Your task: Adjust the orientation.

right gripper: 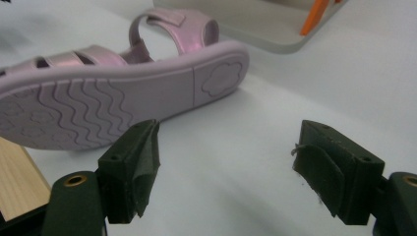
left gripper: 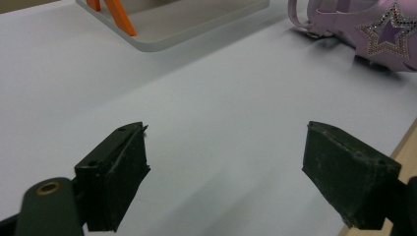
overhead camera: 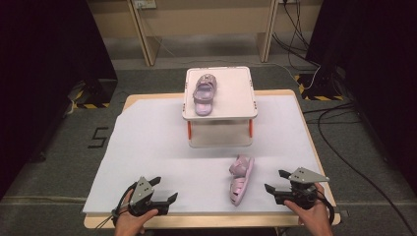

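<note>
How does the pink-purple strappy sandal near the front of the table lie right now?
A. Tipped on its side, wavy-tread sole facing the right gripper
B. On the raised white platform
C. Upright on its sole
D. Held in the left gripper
A: the pink-purple strappy sandal lies on its side on the white table cover, its wavy-tread sole turned toward the open right gripper.

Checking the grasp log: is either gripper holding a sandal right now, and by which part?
Nothing is held. The left gripper and right gripper are both open over the sheet; the near sandal lies untouched on its side.
</note>
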Demonstrator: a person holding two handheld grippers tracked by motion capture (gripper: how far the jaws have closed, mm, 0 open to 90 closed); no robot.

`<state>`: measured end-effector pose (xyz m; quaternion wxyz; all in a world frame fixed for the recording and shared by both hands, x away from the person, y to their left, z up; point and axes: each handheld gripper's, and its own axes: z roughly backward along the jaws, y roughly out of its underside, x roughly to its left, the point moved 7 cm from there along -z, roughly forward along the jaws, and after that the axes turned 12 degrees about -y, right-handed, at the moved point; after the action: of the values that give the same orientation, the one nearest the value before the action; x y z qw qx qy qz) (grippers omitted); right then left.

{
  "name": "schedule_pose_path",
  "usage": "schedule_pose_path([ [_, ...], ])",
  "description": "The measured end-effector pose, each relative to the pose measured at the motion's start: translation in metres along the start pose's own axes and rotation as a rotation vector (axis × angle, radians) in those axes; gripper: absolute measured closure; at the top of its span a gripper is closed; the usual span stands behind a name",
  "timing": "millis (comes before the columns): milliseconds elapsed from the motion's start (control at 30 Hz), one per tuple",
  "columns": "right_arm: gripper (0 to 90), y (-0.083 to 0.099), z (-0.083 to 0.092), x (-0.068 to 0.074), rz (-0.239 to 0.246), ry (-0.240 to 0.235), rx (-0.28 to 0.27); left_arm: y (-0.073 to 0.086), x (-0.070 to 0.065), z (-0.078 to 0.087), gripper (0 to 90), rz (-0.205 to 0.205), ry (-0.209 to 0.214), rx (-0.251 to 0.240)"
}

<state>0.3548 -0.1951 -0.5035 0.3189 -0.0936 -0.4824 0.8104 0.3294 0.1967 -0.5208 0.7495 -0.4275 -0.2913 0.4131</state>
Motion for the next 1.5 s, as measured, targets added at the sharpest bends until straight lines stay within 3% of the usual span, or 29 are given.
schedule_pose_path([
  [333,25.6,-0.040,-0.009,0.002,0.048,-0.064,-0.062,0.001,0.000,-0.001,16.3,-0.005,0.005,0.009],
  [567,27.6,-0.063,-0.028,0.009,0.096,-0.132,-0.055,0.002,-0.001,-0.002,16.3,-0.017,0.007,0.014],
  [1000,33.7,-0.088,-0.076,0.024,0.164,-0.260,0.037,0.003,-0.002,-0.002,16.3,-0.025,0.011,0.023],
  [1233,37.8,-0.089,-0.106,0.028,0.209,-0.328,0.171,0.002,0.000,-0.002,16.3,-0.029,0.007,0.019],
  [1333,44.6,-0.082,-0.109,0.027,0.237,-0.319,0.238,0.003,0.000,-0.002,16.3,-0.030,0.007,0.023],
  [1500,54.3,-0.076,-0.095,0.021,0.260,-0.271,0.278,0.002,-0.001,-0.002,16.4,-0.033,0.012,0.020],
])
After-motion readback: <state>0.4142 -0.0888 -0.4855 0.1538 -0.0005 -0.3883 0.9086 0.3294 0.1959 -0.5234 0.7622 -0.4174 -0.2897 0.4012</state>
